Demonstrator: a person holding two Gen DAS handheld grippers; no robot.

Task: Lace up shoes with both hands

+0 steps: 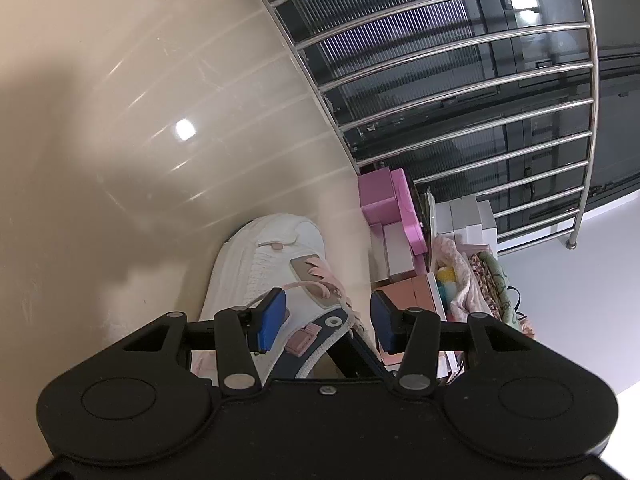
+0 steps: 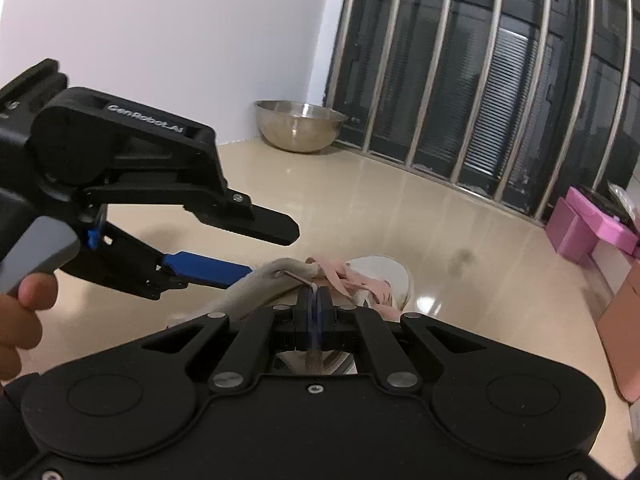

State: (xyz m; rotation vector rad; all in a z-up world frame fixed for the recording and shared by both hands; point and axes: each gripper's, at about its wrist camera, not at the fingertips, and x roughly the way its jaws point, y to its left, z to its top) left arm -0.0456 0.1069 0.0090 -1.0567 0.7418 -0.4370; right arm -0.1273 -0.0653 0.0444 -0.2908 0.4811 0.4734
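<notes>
A white sneaker (image 1: 256, 264) with pink laces (image 1: 320, 276) lies on the beige floor, toe pointing away. My left gripper (image 1: 328, 320) is open, its blue pads either side of the shoe's tongue and eyelet area; one lace strand runs by the left pad. In the right wrist view my right gripper (image 2: 316, 292) is shut on a pink lace (image 2: 344, 276) just above the shoe (image 2: 384, 268). The left gripper (image 2: 264, 248) shows there at left, open, beside the shoe's collar.
A steel railing over dark glass (image 1: 460, 80) runs along the far side. A metal bowl (image 2: 300, 124) sits by the wall. Pink and white boxes (image 1: 392, 208) and fabric bags (image 1: 480, 276) are stacked right of the shoe. A hand (image 2: 16, 312) holds the left gripper.
</notes>
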